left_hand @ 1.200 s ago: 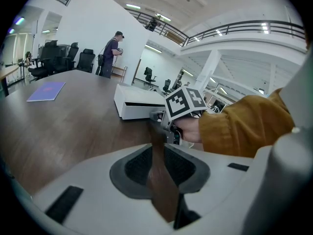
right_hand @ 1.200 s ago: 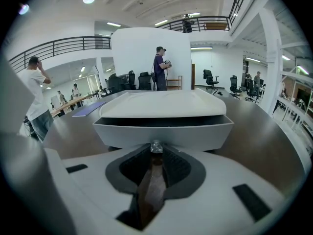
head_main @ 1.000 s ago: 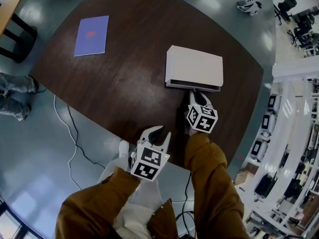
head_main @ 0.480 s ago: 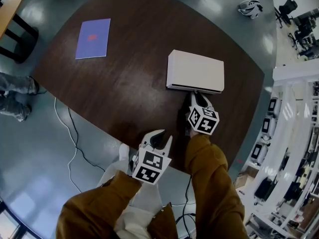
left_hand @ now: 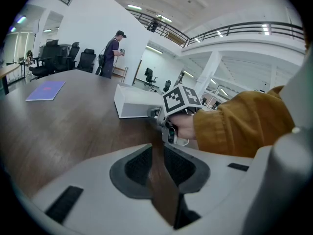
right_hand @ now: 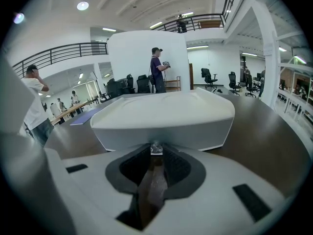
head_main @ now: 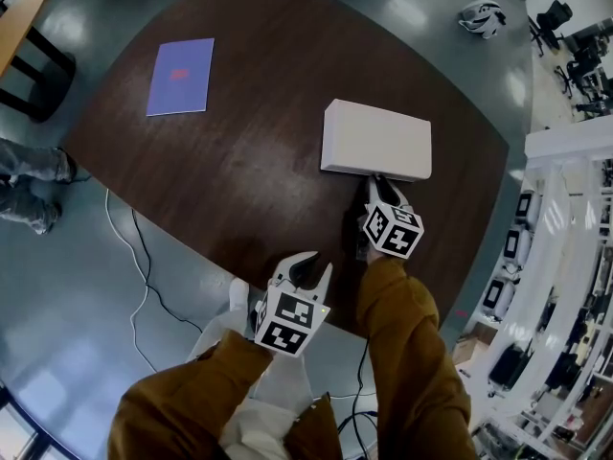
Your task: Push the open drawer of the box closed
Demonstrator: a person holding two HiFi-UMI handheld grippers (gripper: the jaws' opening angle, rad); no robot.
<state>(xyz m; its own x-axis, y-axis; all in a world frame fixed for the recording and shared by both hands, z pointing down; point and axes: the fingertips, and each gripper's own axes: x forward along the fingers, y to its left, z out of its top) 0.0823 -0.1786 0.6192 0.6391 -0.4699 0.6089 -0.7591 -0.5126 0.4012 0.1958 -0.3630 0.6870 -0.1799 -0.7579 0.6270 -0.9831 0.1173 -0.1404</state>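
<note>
The room is an open hall with a glossy grey floor (head_main: 77, 333), white partition walls and a railed upper gallery (left_hand: 244, 31). A person (left_hand: 113, 53) stands at the far wall, beside office chairs. The working surface is a dark wood table (head_main: 239, 161) with rounded corners. A purple booklet (head_main: 180, 76) lies flat near its far left corner. A white cable (head_main: 124, 247) trails across the floor below the near edge.

The white box (head_main: 376, 139) stands on the right half of the table, well apart from the booklet. Its long axis runs left to right, roughly parallel to the near edge. The drawer front faces the near edge and sits flush with the body.

The right gripper (head_main: 375, 182) points at the middle of that front face. Its jaws are closed on the small clear knob (right_hand: 156, 147). The left gripper (head_main: 308, 264) hangs over the near edge, clear of the box. Its jaws stand slightly apart with only bare table between them.
</note>
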